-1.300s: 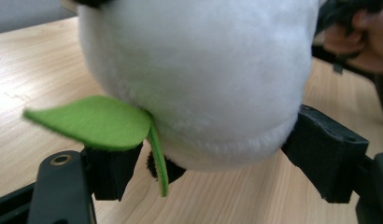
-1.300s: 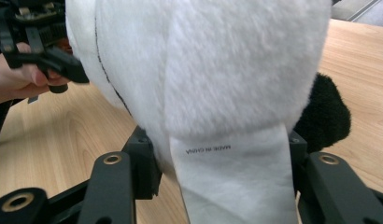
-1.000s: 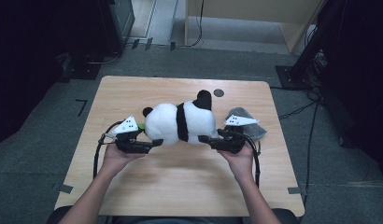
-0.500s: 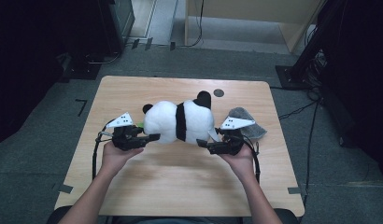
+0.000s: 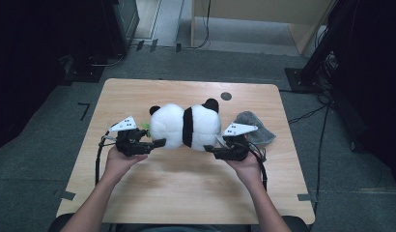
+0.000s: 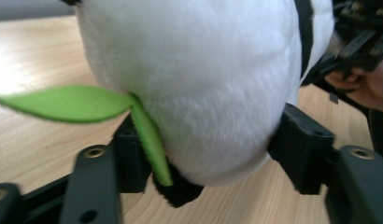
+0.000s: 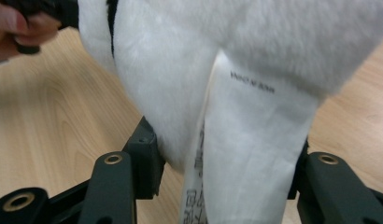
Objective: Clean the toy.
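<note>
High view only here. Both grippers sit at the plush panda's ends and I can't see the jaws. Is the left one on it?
Observer: In the left gripper view, the plush panda fills the left gripper, with white fur touching both jaws. They have just been opening.
Operator: What's the green bit by that gripper?
Observer: A green felt leaf sticking out from the panda, with its stem lying across one jaw.
Operator: Right side?
Observer: The right gripper has just been closing, with plush and a white sewn-in label between its jaws. The label carries print.
</note>
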A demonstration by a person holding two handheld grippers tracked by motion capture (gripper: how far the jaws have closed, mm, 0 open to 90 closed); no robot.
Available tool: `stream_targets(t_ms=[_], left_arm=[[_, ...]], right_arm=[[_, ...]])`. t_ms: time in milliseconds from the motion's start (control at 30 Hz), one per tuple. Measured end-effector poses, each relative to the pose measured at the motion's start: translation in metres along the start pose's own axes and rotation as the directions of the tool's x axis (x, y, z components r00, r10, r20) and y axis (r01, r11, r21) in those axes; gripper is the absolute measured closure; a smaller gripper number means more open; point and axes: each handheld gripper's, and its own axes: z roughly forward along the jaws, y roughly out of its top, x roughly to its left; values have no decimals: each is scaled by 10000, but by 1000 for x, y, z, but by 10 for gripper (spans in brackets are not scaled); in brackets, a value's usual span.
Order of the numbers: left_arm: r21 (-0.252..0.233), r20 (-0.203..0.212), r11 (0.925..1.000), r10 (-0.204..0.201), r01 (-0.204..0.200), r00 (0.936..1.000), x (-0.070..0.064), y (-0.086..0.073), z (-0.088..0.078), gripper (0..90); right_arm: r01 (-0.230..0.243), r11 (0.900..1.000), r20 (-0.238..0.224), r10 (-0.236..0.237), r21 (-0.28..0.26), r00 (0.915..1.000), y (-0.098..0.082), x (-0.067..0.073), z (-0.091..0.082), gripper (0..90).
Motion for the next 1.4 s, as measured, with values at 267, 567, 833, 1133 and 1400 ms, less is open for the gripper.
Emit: stream_targets(t_ms=[267, 567, 833, 1133, 1400], left_arm=[[1064, -492, 9859, 1353, -1295, 9896, -7, -6, 9, 274], [1270, -250, 9907, 527, -491, 9983, 0, -8, 14, 276], [1313, -307, 9912, 206, -164, 9993, 4, -11, 16, 278], [977, -259, 9952, -68, 93, 9996, 8, -11, 11, 280], [1313, -555, 9913, 154, -80, 9983, 7, -14, 16, 287]], right_arm=[[-1093, 9940, -463, 1092, 6, 9929, -3, -11, -1, 471], [-1407, 9898, -516, 1418, 233, 9886, -7, -14, 1, 398], [-1346, 9895, -404, 1368, 529, 9898, -8, -13, 5, 391], [-1394, 9901, -510, 1401, 185, 9888, -7, -14, -1, 391], [-1093, 9922, -165, 1105, 596, 9937, -9, -13, 5, 384]])
